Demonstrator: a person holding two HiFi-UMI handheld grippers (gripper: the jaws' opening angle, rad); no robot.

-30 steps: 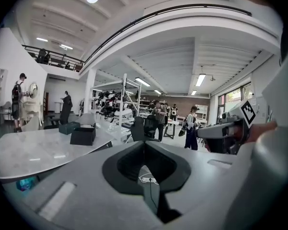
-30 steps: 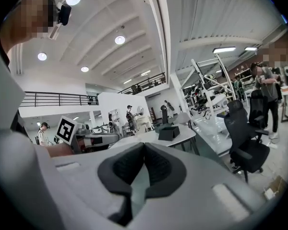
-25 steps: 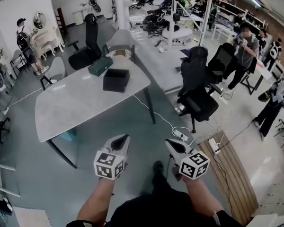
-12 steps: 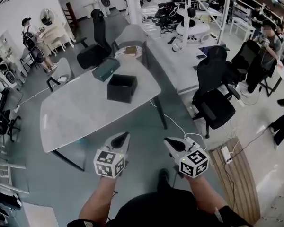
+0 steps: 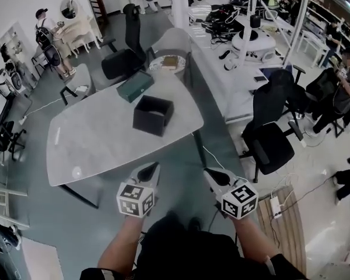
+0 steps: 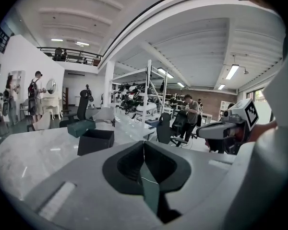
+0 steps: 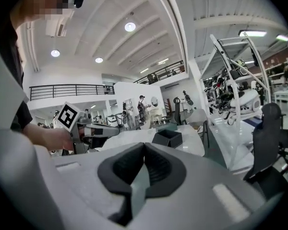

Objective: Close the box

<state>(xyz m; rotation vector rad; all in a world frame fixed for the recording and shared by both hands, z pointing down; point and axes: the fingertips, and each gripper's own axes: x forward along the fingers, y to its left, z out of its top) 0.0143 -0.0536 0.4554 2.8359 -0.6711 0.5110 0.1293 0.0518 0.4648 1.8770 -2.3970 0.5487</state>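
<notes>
With the left gripper [image 5: 152, 168] and right gripper [image 5: 210, 173] both pressed together and empty, the desk [image 5: 93, 139] is now closer, yet the open box [image 5: 153, 115] near its far right corner remains out of reach.

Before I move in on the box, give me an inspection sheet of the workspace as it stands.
Surface: grey table, with the box and case on it.
Job's things: black box open and upright; green case apart from it, farther back, possibly its lid.
Clutter: round dish at the table's far end, with a brown item in it.
Grippers: left gripper and right gripper both shut, empty, short of the table.
Cables: white cable on the floor right of the table; power strip farther right.
Surroundings: black chairs, crowded bench, person at back left.
</notes>
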